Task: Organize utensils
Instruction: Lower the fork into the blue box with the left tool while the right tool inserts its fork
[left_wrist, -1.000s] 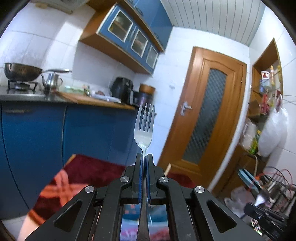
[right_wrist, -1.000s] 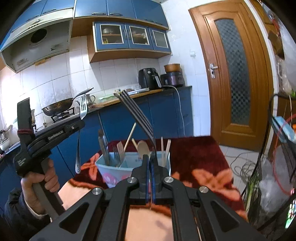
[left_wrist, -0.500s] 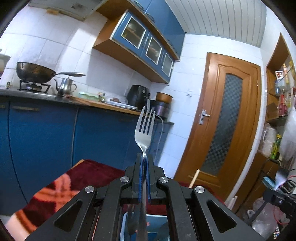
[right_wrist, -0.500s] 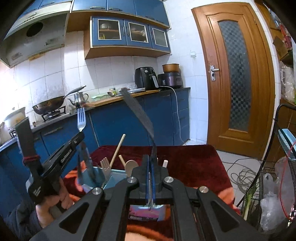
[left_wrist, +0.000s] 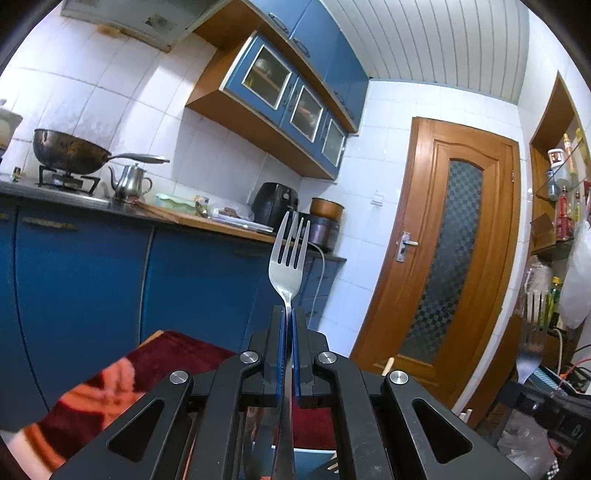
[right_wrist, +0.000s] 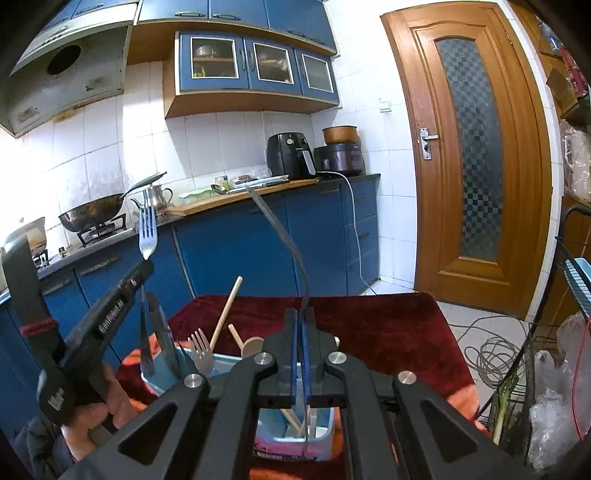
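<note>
Gripping one fork (left_wrist: 287, 264) upright in my clamped-shut left gripper (left_wrist: 287, 325), I pinch another fork (right_wrist: 275, 229) in my closed right gripper (right_wrist: 300, 325), both above the utensil tub (right_wrist: 295, 439).

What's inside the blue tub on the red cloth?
In the blue tub you can see a pale fork, a wooden spoon, a wooden stick and some dark handles. The right gripper hides its middle and bottom.
</note>
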